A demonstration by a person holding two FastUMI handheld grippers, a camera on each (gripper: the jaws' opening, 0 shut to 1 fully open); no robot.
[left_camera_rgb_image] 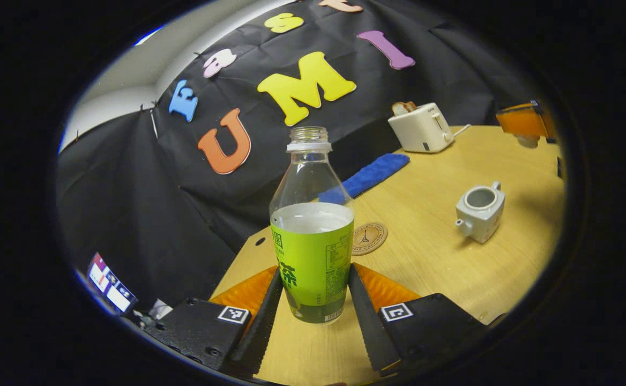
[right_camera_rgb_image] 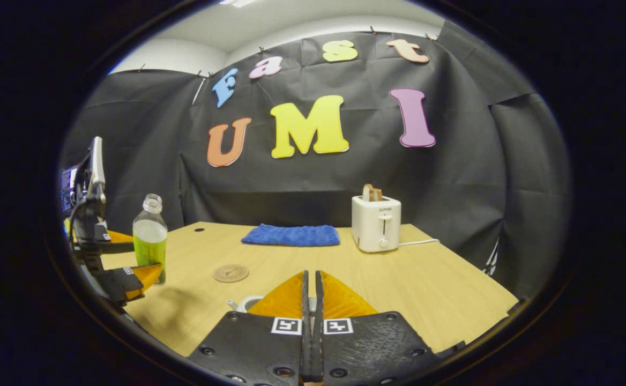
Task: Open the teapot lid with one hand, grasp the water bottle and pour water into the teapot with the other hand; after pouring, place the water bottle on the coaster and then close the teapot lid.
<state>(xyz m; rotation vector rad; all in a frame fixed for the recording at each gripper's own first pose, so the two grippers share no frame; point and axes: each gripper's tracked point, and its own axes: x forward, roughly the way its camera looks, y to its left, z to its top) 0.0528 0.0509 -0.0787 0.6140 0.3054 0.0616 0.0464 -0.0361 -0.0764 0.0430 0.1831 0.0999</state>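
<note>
Left gripper (left_camera_rgb_image: 313,300): fingers flank the uncapped water bottle (left_camera_rgb_image: 311,230), seemingly gripping it.
Right gripper (right_camera_rgb_image: 311,292): pressed narrow, lid presumably between.
Teapot (left_camera_rgb_image: 480,210): open on table (left_camera_rgb_image: 425,268).
Coaster (left_camera_rgb_image: 369,237): bare.
Remaining: pour, set down, close.

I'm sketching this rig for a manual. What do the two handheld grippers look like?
Both match: the left gripper and right gripper each have two long tapering fingers with ribbed faces, set on flat black blocks with screw heads. Each block carries a small square black-and-white marker near the finger base. No cables or sleeves can be made out.
</note>
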